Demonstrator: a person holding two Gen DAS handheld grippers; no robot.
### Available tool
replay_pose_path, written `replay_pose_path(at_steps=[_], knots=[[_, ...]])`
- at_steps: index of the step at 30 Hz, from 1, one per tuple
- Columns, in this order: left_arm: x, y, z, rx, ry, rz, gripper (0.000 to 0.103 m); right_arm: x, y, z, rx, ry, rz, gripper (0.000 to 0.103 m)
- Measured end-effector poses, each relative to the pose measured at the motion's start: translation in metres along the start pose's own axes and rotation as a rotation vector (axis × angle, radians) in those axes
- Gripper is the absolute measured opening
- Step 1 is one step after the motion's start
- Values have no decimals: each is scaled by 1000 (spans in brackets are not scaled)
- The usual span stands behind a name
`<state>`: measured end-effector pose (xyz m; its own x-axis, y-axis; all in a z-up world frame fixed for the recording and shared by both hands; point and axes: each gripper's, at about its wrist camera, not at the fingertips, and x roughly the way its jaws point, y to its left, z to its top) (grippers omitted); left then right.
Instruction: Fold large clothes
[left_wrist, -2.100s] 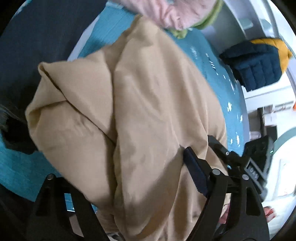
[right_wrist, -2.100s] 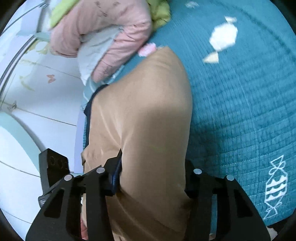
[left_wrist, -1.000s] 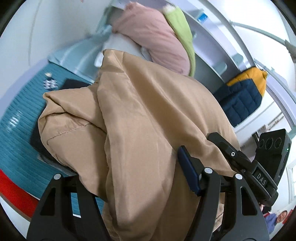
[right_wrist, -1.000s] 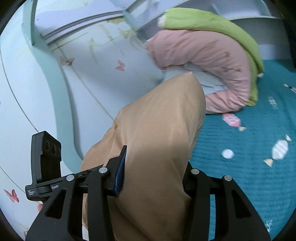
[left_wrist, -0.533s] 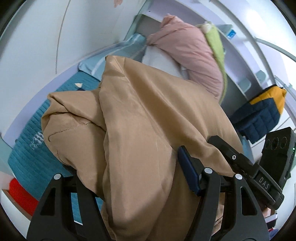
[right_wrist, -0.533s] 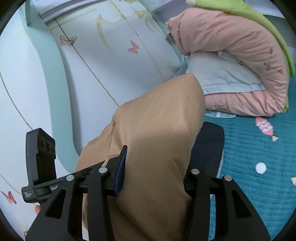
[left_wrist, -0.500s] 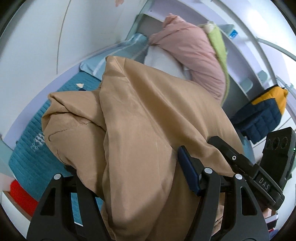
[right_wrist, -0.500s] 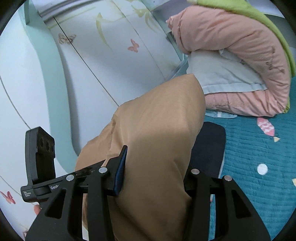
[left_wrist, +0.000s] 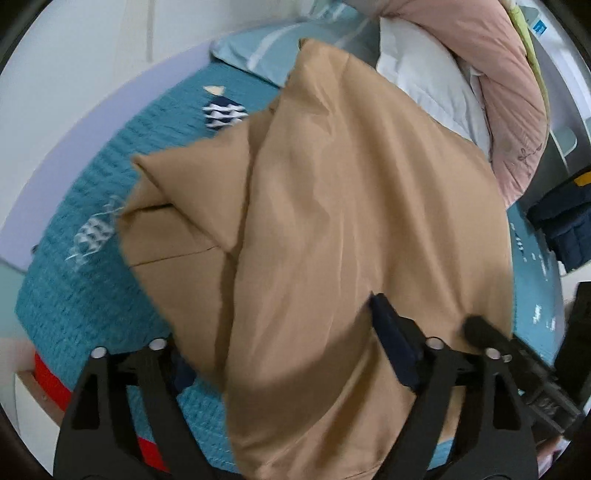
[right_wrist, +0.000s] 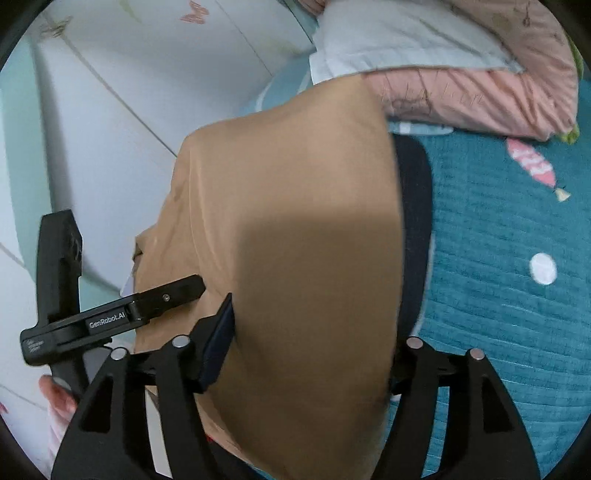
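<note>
Teal quilted bedspread (left_wrist: 81, 295) under tan garment (left_wrist: 332, 221), pale wall panels (right_wrist: 110, 110) behind.

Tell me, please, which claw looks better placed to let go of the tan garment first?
Probably the left claw: its jaws, which have just been opening, stand wide with a gap beside the tan garment. The right claw, also just opening, shows cloth filling its jaws.

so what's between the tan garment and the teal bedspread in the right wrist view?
A dark, near-black item shows along the tan garment's right edge, over the teal bedspread. What it is cannot be told. Right wrist view only.
</note>
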<state>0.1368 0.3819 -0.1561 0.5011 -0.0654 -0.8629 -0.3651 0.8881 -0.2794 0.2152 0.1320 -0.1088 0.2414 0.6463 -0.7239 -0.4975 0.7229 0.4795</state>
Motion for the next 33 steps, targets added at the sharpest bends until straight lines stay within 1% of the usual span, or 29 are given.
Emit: replay_pose_path(at_steps=[2,3,5,7,8,9,10,11,12,13,14,16,17,19,21,23,24,26,27,28,29,30,31,32,33], knots=[[-16,-1,-7,13,-47,62,84,-17,1,0,-13,-37,-16,62],[-28,-4,-10,27,-90,105,84,-29,3,1,-25,-69,-24,62],[-51,-11,-16,65,-168,148,83,-52,9,2,-54,-131,-49,62],[-70,-19,-20,96,-232,174,83,-66,15,4,-78,-165,-64,62],[-77,-22,-22,101,-255,175,82,-70,19,4,-95,-166,-62,60],[-82,-24,-23,104,-269,171,81,-70,23,4,-107,-155,-57,51],[-85,-27,-23,107,-273,163,72,-67,27,2,-123,-131,-42,43],[-85,-30,-24,109,-266,157,66,-65,30,-2,-132,-111,-33,38],[-82,-32,-24,112,-256,156,65,-58,33,-5,-141,-83,-30,31],[-78,-34,-23,117,-249,159,60,-50,34,-8,-144,-58,-33,28],[-71,-36,-24,123,-232,165,51,-39,35,-12,-140,-19,-39,27],[-54,-38,-25,128,-180,165,44,-16,30,-22,-114,63,-45,23],[-45,-37,-27,121,-155,168,43,-10,27,-25,-99,79,-50,23],[-29,-35,-33,121,-110,201,41,-6,24,-30,-81,87,-45,23],[-29,-39,-41,128,-116,208,41,-16,25,-33,-78,73,-24,23],[-37,-47,-49,135,-131,199,44,-28,25,-33,-84,57,-32,23],[-39,-51,-51,137,-131,201,47,-38,24,-33,-83,39,-43,25],[-50,-62,-59,139,-149,204,62,-58,23,-35,-79,4,-45,25],[-58,-70,-64,138,-169,197,64,-71,23,-35,-79,-17,-47,26],[-64,-77,-66,140,-178,191,68,-84,22,-37,-81,-38,-59,34],[-69,-83,-69,142,-185,186,71,-98,22,-37,-83,-61,-80,40],[-77,-93,-74,143,-195,184,72,-108,18,-37,-82,-85,-99,51],[-81,-100,-77,145,-201,183,72,-117,16,-38,-82,-106,-112,56],[-87,-108,-81,149,-208,181,73,-135,14,-40,-82,-137,-128,58],[-94,-119,-87,156,-215,179,76,-144,11,-40,-80,-153,-141,64]])
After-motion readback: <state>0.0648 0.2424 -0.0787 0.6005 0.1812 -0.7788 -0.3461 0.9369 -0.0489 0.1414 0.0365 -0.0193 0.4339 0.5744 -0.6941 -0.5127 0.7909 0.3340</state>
